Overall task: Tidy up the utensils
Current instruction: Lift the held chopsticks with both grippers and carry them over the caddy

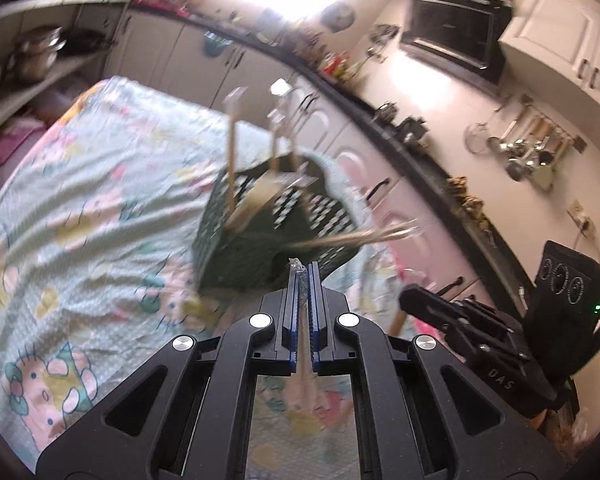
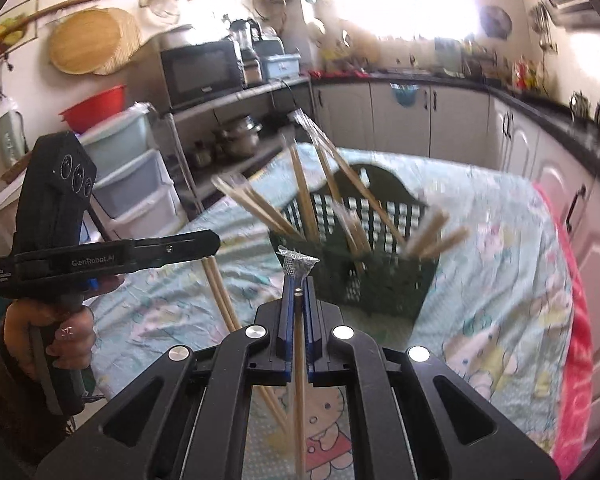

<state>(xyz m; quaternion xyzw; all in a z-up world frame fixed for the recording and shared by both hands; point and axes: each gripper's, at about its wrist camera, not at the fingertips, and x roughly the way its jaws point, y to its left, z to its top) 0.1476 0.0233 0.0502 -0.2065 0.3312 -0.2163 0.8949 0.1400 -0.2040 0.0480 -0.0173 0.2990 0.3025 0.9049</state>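
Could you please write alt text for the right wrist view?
The right gripper is shut on wrapped chopsticks above a green basket holding more chopsticks, on a cartoon-print cloth. The left gripper holds another pair at left.

A microwave (image 2: 202,70) sits on a metal shelf rack (image 2: 236,98), with steel pots (image 2: 236,140) on the shelf below and a red bowl (image 2: 96,106) atop plastic drawers (image 2: 136,184) beside it. A round wooden board (image 2: 86,42) hangs on the wall. Across the kitchen, a black oven (image 1: 456,24) sits above the dark countertop (image 1: 420,160), and ladles (image 1: 528,152) hang from a rail.
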